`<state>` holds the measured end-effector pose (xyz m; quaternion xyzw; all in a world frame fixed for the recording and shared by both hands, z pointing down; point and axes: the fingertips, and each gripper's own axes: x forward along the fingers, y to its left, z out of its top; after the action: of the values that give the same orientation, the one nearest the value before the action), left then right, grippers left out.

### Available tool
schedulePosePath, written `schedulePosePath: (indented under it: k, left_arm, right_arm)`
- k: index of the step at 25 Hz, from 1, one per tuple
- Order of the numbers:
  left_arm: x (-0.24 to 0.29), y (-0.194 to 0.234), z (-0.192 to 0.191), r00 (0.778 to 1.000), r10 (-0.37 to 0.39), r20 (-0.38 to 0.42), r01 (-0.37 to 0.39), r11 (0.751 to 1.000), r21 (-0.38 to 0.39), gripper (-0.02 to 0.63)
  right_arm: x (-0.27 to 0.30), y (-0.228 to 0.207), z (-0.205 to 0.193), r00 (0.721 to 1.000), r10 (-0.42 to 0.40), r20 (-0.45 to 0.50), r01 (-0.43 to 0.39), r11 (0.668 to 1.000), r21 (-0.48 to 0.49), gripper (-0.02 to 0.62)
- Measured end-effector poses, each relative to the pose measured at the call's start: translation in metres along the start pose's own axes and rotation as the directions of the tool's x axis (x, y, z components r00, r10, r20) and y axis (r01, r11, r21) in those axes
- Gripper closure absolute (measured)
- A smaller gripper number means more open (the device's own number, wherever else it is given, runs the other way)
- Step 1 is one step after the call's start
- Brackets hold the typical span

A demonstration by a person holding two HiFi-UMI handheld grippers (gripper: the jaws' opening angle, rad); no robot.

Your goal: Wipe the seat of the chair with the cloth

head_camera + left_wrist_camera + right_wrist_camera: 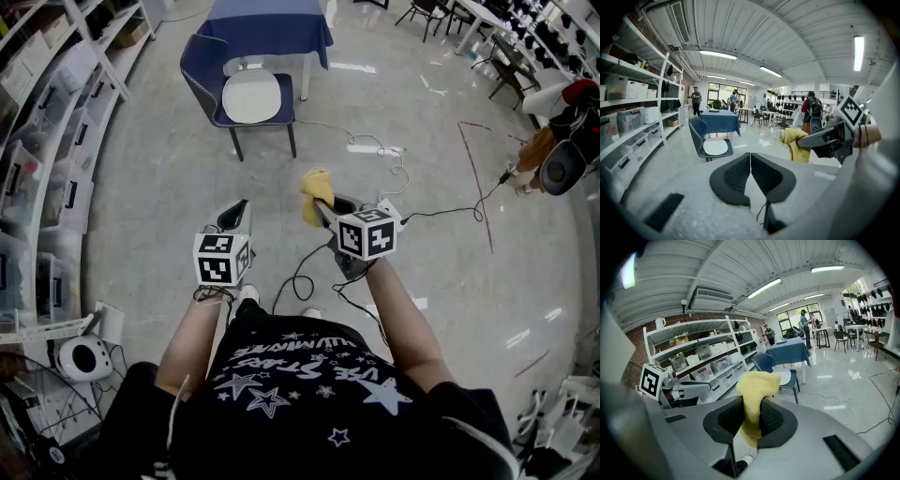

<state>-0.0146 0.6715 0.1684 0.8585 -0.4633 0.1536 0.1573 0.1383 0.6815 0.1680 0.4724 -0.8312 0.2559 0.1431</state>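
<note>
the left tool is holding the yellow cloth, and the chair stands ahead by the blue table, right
Not quite. The right tool, not the left, holds the yellow cloth: the right gripper view shows it pinched between that tool's jaws, while the left tool is shut on nothing. The chair does stand ahead by the blue table.

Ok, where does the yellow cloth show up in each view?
Head view: cloth at centre, in the right claw.
Left gripper view: cloth right of centre, hanging from that claw.
Right gripper view: cloth at centre, clamped between its jaws.
Shared landmark: the blue chair with the white seat.
</note>
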Motion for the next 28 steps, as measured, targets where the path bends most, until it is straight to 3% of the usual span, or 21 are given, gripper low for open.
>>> schedulePosePath:
  k: [10,20,28]
  left_arm:
    - [-0.004,0.001,0.024,0.999,-0.005,0.048,0.005,1.000,0.015,0.584]
    - [-0.003,-0.031,-0.010,0.996,0.088,-0.002,-0.088,0.995,-0.045,0.584]
    - [0.012,-0.026,-0.007,0.992,0.126,-0.016,-0.126,0.992,-0.008,0.584]
  right_arm:
    - [-0.003,0.005,0.012,0.999,-0.009,0.046,0.010,0.999,-0.031,0.526]
    - [-0.050,-0.041,-0.017,0.998,-0.020,0.056,0.022,0.999,-0.033,0.526]
    - [-0.030,-0.056,-0.016,0.999,0.016,0.033,-0.017,1.000,0.006,0.526]
